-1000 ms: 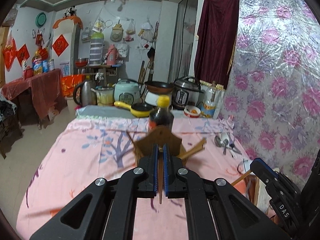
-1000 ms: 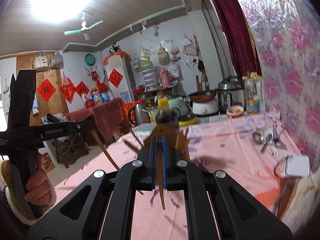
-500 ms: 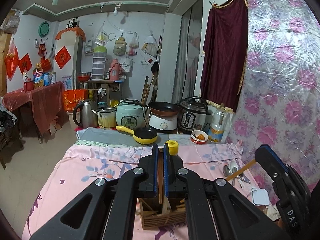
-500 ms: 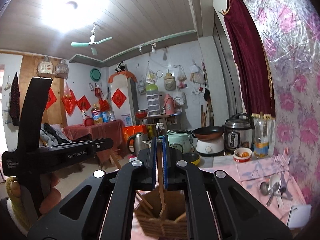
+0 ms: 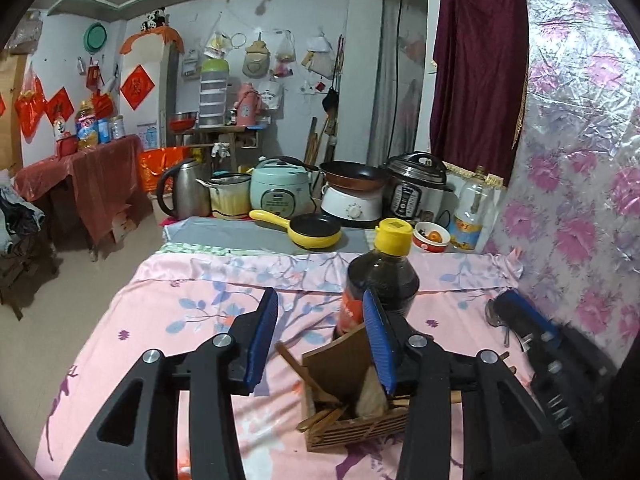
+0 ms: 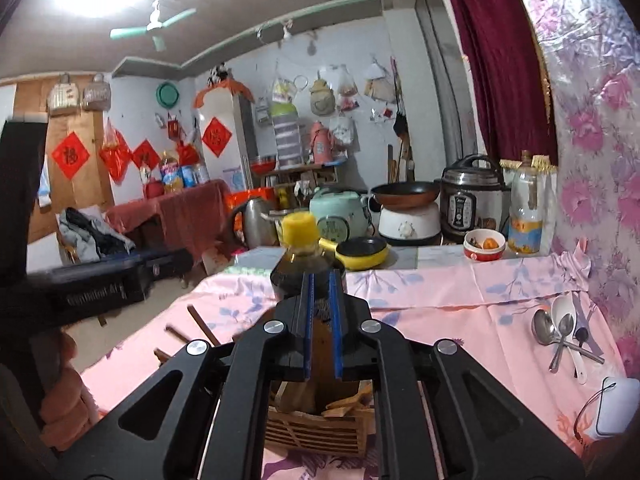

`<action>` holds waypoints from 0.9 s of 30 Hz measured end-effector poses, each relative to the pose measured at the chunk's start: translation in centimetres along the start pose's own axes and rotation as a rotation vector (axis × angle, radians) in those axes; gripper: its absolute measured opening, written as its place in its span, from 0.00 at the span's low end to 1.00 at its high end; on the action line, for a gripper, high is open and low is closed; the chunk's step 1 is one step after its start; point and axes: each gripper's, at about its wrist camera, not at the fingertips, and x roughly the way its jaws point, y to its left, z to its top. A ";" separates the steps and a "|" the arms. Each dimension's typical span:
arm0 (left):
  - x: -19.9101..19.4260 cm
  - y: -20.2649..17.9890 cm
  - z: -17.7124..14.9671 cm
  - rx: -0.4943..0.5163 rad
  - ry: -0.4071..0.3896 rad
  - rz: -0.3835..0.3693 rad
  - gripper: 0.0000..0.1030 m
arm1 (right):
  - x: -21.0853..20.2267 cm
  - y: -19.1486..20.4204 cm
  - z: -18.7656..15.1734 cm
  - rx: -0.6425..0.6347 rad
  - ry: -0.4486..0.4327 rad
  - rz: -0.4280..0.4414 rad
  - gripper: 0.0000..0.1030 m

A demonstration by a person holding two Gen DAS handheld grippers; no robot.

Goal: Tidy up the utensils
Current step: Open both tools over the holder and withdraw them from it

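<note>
Over the wooden holder [image 5: 352, 412], the left gripper [image 5: 322, 340] has just spread its jaws wide, nothing between them; right gripper [image 6: 321, 326] only a crack open, empty. I'd back out straight, not snagging the chopsticks [image 6: 348, 402]. Three spoons [image 6: 560, 328] remain on the worktop [image 5: 180, 320], one soy bottle [image 5: 380, 280].

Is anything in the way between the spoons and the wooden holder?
Nothing visible: only bare pink cloth lies between the spoons and the holder. The bottle stands behind the holder, off that path.
</note>
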 end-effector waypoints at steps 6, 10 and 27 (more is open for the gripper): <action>-2.6 1.4 -0.2 -0.050 -0.022 0.038 0.55 | -2.6 0.4 1.1 0.000 -0.040 -0.002 0.12; -4.9 2.1 -1.2 -0.068 -0.032 0.062 0.62 | -4.8 0.8 0.8 0.020 -0.055 0.001 0.14; -15.9 -0.2 -8.0 -0.035 -0.107 0.168 0.77 | -15.0 2.7 -1.0 0.054 -0.104 0.009 0.30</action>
